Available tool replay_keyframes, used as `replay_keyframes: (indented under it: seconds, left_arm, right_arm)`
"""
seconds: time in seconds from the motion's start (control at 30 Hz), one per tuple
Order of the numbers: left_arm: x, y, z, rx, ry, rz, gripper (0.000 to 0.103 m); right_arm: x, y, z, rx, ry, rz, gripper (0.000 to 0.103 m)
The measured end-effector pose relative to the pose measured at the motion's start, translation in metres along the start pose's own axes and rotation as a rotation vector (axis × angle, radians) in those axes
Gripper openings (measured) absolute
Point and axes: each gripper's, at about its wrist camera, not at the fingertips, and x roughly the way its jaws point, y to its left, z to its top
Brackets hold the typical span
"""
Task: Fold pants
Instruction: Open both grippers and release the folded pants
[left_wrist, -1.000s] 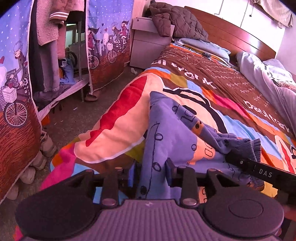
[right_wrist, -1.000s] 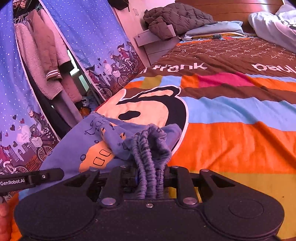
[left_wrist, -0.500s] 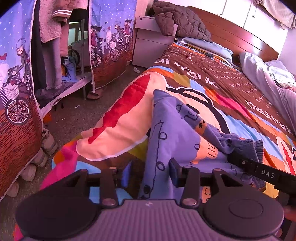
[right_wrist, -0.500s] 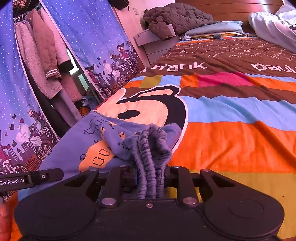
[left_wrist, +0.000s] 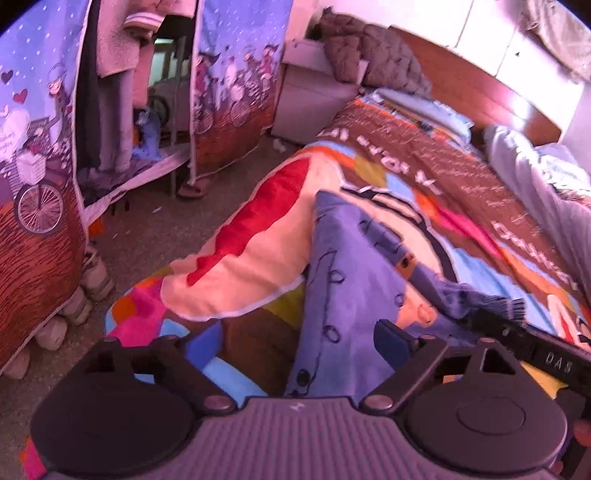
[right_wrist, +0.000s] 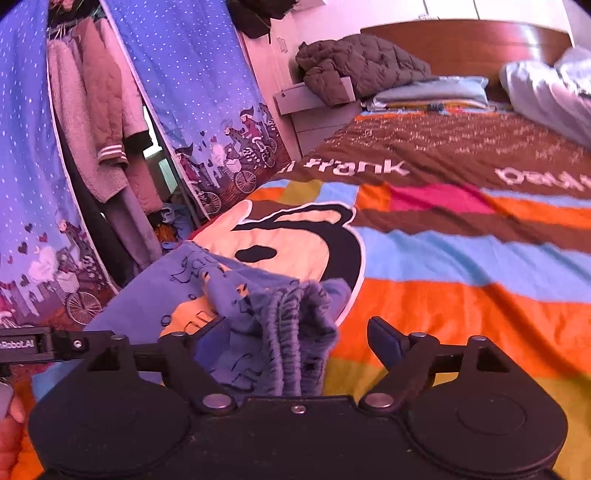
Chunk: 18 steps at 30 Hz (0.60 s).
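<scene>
Pants (left_wrist: 354, 295), one pair, lie bunched on the bed near its left edge, between the fingers of both tools. The left tool (left_wrist: 291, 345) stands wide, its two fingers well apart with the flat leg fabric running between them and neither blue pad (left_wrist: 391, 341) pressing on it. The right tool (right_wrist: 291, 341) is likewise wide, and the gathered, ribbed waistband (right_wrist: 295, 332) sits loose between its fingers, heaped in folds.

The garment is blue-violet with dark line drawings and an orange patch; one leg stretches flat toward the bed's left edge while the waist end is crumpled.

Under it spreads one bedspread (right_wrist: 461, 258) in bright orange, blue, pink and brown bands with a large cartoon face, broad and bare to the right of the pants. At the head of the bed lie a pale pillow (right_wrist: 432, 90) and a rumpled grey quilt (right_wrist: 546, 92). One nightstand (left_wrist: 314, 107) carries a dark padded jacket (right_wrist: 358, 68). Across a strip of floor (left_wrist: 147, 243) hang two printed wardrobe curtains (right_wrist: 207, 110).
</scene>
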Motion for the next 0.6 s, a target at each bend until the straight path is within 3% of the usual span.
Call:
replay_keyframes:
  seconds: [0.13, 0.23, 0.4, 0.6]
  left_arm:
    - [0.006, -0.001, 0.002, 0.000, 0.034, 0.037, 0.092]
    - [0.005, -0.003, 0.001, 0.015, 0.027, 0.042, 0.092]
    - [0.002, 0.002, 0.000, -0.011, 0.011, 0.010, 0.100]
    - [-0.011, 0.000, -0.005, -0.018, -0.049, 0.030, 0.102]
  right_arm:
    - [0.013, -0.015, 0.001, 0.049, 0.046, -0.108, 0.088]
    - [0.011, -0.024, 0.000, 0.081, 0.037, -0.080, 0.090]
    - [-0.011, -0.021, 0.001, 0.097, -0.050, -0.006, 0.090]
    - [-0.034, -0.011, 0.003, 0.077, -0.093, 0.016, 0.100]
